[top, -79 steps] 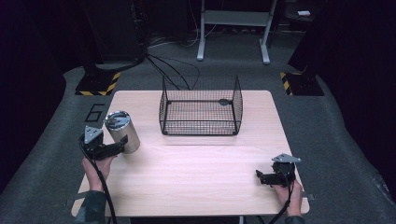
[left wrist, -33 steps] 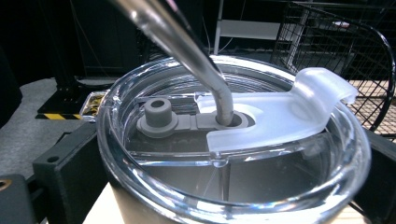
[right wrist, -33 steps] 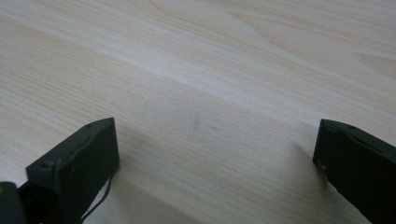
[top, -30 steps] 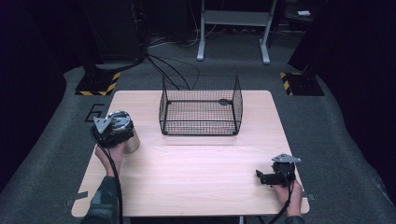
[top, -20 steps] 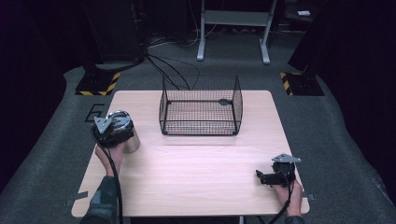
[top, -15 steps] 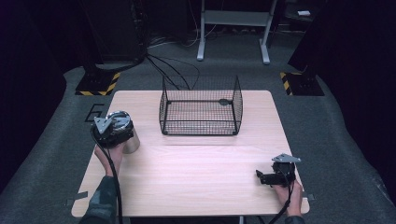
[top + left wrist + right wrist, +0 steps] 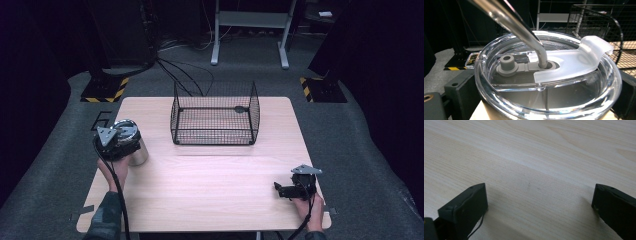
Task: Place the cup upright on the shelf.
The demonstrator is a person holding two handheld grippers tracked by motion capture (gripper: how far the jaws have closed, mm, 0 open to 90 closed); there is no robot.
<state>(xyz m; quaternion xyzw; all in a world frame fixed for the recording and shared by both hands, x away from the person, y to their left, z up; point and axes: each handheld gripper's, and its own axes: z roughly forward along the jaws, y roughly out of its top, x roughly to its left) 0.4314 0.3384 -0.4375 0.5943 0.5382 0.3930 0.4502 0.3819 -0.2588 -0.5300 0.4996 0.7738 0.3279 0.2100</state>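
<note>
High view puts my left tool (image 7: pixel 116 141) over the steel tumbler (image 7: pixel 136 152) at the tabletop's (image 7: pixel 215 185) left edge; its jaws flank the clear lid (image 7: pixel 544 82), grip uncertain. Rigid, slick, probably hefty: I'd clamp below the rim. Right tool (image 7: pixel 289 190) rests open.

Left gripper (image 7: pixel 116 142) hides tumbler's (image 7: pixel 137 155) top.

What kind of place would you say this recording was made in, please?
Probably a lab or test studio: a bare wooden table on grey carpet, hazard-striped stand bases, loose floor cables and dark surroundings.
</note>
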